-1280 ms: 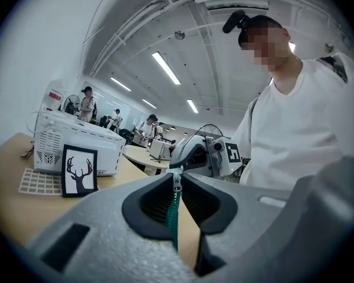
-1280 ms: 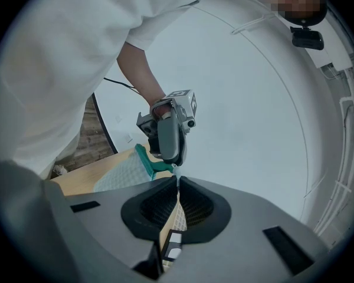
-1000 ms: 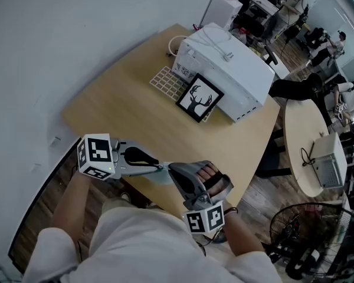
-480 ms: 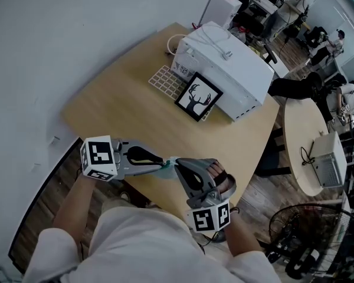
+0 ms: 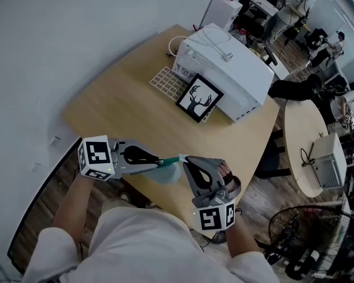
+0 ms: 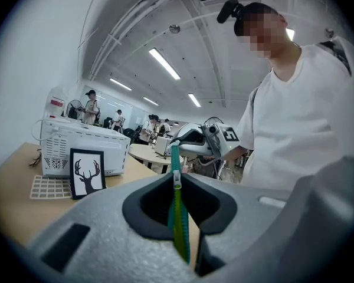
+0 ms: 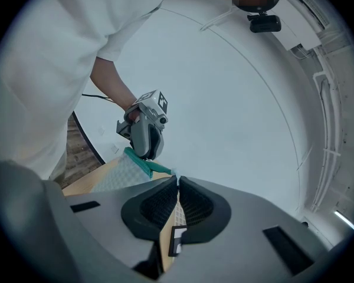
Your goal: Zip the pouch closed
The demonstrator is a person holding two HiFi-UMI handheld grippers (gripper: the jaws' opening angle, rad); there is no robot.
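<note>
The left gripper pinches the pouch's teal zipper edge, stretched toward the right gripper.

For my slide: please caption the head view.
Left gripper and right gripper pinch a teal-edged pouch at a wooden table's near edge.

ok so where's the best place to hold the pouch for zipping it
Grip the pouch by the end of its teal zipper band, coming in along the band from the left. The band runs straight, while the mesh below hangs limp. The left gripper is shut there; the right gripper on the other end.
</note>
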